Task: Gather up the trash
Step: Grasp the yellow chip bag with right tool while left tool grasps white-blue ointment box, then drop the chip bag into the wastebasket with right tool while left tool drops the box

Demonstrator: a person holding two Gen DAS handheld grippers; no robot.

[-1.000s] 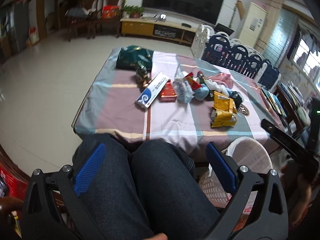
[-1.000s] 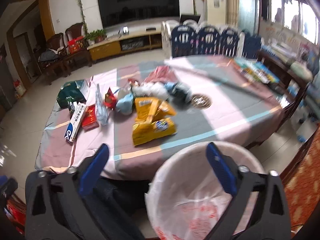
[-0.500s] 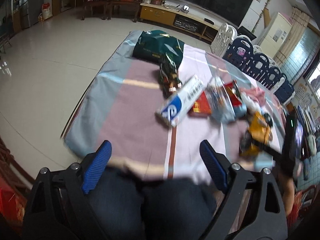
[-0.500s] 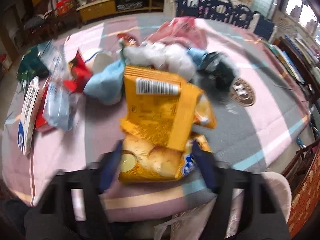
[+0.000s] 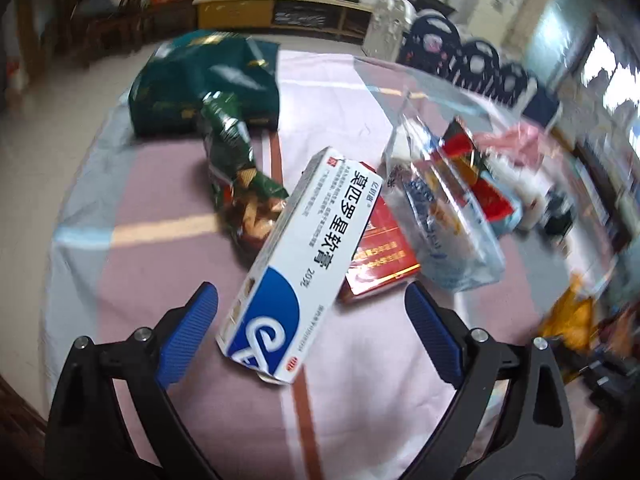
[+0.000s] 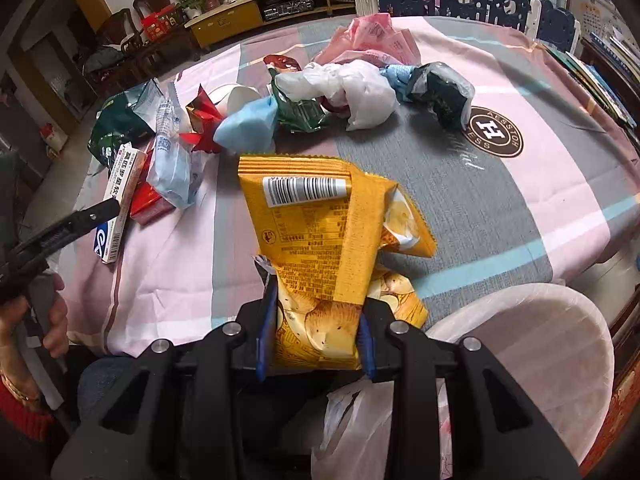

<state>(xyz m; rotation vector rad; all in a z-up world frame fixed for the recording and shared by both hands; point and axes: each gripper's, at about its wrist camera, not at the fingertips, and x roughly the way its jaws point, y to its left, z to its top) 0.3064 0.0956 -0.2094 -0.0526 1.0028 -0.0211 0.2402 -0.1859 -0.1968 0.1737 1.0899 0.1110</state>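
Observation:
My left gripper (image 5: 310, 294) hovers low over the striped tablecloth (image 5: 160, 200), its jaws wide and opening. The near end of a white and blue carton (image 5: 304, 248) lies between its blue pads (image 5: 188, 336), untouched. My right gripper (image 6: 316, 320) is at the table's near edge, jaws closing, pads pressing both sides of a yellow chip bag (image 6: 316, 336). A second yellow bag with a barcode (image 6: 316, 224) lies on top of it. In the right wrist view the carton (image 6: 120, 196) sits at the left, under a black finger of the left gripper (image 6: 68, 228).
A white-lined bin (image 6: 560, 340) stands beside the table, lower right. More litter lies on the cloth: red packet (image 5: 380, 252), clear plastic bag (image 5: 440, 216), green snack wrapper (image 5: 236, 168), dark green bag (image 5: 200, 84), white plastic bag (image 6: 360, 92), pink bag (image 6: 372, 36).
Both grippers came down from over the lap and the bin to the table. The left one now straddles the carton; the right one's jaws narrowed onto the yellow bag.

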